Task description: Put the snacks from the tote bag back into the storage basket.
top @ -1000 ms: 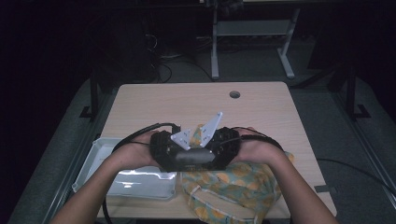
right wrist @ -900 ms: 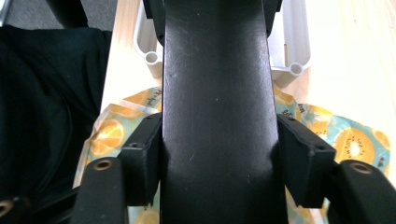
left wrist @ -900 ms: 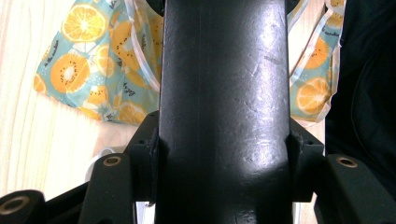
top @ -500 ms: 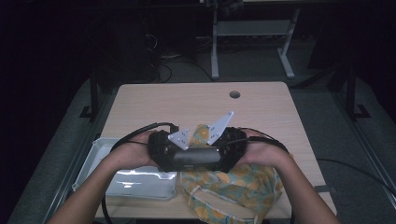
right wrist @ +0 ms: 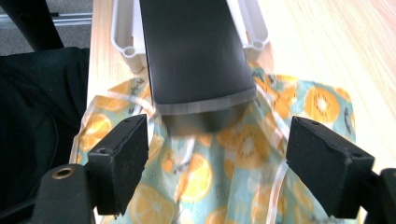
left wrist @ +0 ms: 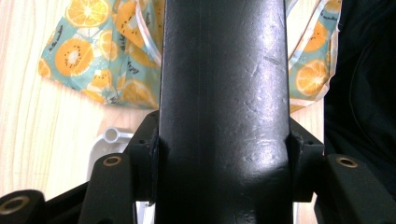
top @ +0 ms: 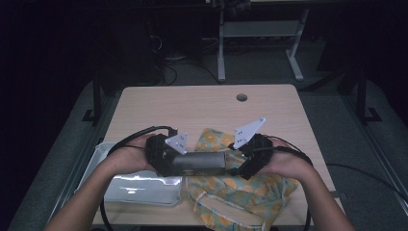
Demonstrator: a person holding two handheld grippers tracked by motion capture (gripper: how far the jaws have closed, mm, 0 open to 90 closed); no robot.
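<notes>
1. Left gripper, left of centre in the high view: jaws clamped on one end of a dark cylinder, likely a bottle or flask. Left gripper view confirms it: the cylinder runs up the middle of the frame, pads pressed on both flanks.
2. Right gripper, right of centre in the high view: jaws have just been opening. In the right gripper view they stand wide, pads clear of the cylinder's free end, which sits ahead of the gap at upper centre, slightly blurred. No contact, nothing held.
3. The cylinder lies level, held above the table at lower centre of the high view.
4. Below it: fruit-print cloth bag, oranges and kiwis, crumpled on the tabletop, lower right.
5. White plastic tray at lower left, just beside the bag.
</notes>
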